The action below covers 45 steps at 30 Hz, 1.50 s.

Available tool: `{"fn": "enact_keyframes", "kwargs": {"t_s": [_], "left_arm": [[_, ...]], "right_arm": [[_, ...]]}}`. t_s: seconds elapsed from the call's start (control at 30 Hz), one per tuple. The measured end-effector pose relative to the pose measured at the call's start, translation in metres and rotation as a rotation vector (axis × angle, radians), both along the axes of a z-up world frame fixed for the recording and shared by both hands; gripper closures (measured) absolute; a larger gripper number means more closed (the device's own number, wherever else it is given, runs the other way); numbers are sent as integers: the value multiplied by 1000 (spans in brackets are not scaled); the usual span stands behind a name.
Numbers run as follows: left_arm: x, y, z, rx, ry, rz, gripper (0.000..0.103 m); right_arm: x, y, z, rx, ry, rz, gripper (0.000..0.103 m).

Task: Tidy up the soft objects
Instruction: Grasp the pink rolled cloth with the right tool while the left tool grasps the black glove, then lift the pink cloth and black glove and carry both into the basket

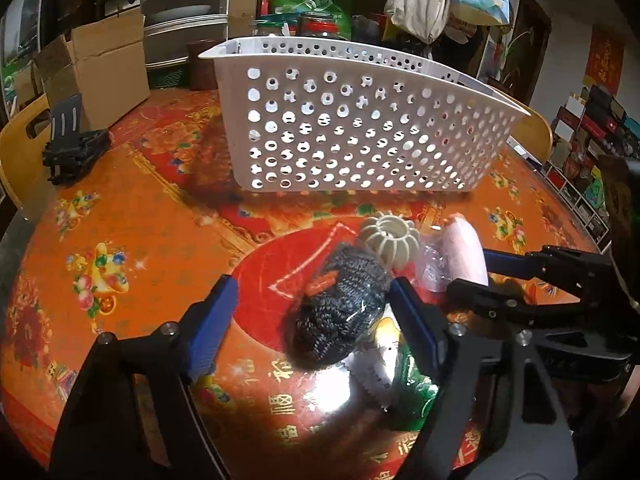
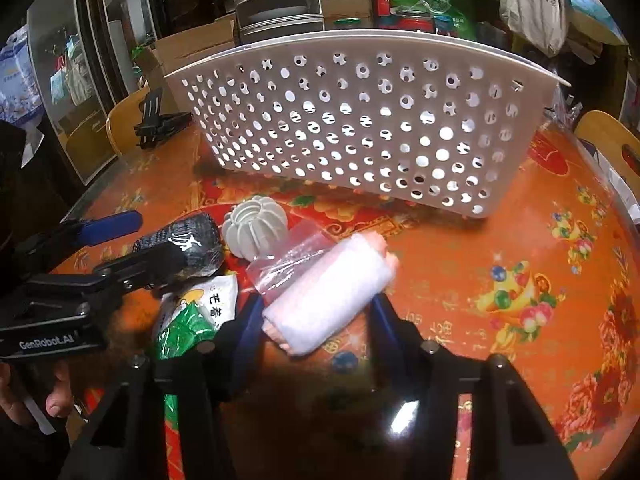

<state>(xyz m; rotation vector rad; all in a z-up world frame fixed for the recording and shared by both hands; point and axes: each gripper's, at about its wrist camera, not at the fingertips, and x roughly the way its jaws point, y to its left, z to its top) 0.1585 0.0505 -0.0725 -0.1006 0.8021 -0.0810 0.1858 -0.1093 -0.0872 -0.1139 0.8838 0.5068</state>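
A white perforated basket [image 1: 360,120] [image 2: 360,120] stands on the orange table. In front of it lie a dark knitted item in clear wrap [image 1: 340,304] [image 2: 184,244], a cream ribbed ball [image 1: 390,240] [image 2: 254,226], a pink roll in clear plastic [image 1: 464,256] [image 2: 332,296] and a green-and-white packet [image 1: 404,380] [image 2: 196,316]. My left gripper [image 1: 312,312] is open, its fingers on either side of the knitted item. My right gripper [image 2: 316,320] has its fingers against both sides of the pink roll, which rests on the table.
A black folding stand [image 1: 72,148] [image 2: 160,120] sits at the table's left edge. Cardboard boxes [image 1: 96,64], stacked metal containers [image 1: 186,8], bags and jars crowd behind the basket. Wooden chair backs [image 2: 612,140] stand at both sides.
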Motion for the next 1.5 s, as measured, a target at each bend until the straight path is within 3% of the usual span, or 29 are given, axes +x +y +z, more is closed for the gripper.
{"fn": "enact_keyframes", "kwargs": {"t_s": [0.3,0.93,1.5], "left_arm": [[0,-15,-3,10,6,-55,59],[-21,-9,16,-12,-70,-36,61],[-38,-11,39,-17,-122,-40,61]], "right_arm": [[-8,-10,1,13,-5,-2,68],[-33,-46,24,80,-97,-25,73],[-50,-53,50,89,-172,-29,75]]}}
